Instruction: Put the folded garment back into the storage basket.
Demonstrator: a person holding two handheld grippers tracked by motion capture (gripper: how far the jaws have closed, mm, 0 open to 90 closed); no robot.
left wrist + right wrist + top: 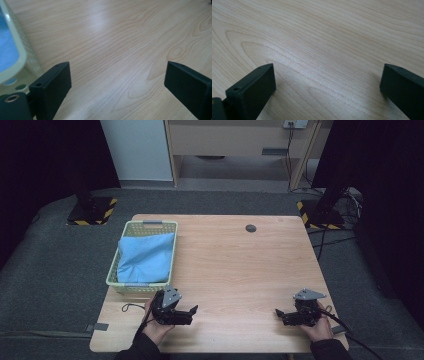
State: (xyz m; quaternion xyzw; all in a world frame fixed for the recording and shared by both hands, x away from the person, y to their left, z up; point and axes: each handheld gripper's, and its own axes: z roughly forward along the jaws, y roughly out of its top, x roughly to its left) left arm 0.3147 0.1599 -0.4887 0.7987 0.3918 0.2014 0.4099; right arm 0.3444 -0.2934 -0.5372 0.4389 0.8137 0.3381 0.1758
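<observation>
A pale green plastic basket (171, 251) stands at the table's left side with a folded light blue cloth (145, 257) inside it. My left gripper (192, 312) rests low near the front edge, just in front of the basket, pointing right. Its jaws stand wide open over bare wood, and the basket's rim (18, 56) and the cloth (7, 53) show at the left of the left gripper view. My right gripper (278, 314) lies near the front right corner, pointing left, also open with nothing between its fingers (254, 87).
The light wooden table (235, 265) has a small dark round cap (250, 228) near its far edge. Grey carpet surrounds the table. Two dark stand bases with yellow-black striped edges (92, 211) sit on the floor behind, with cables at the right.
</observation>
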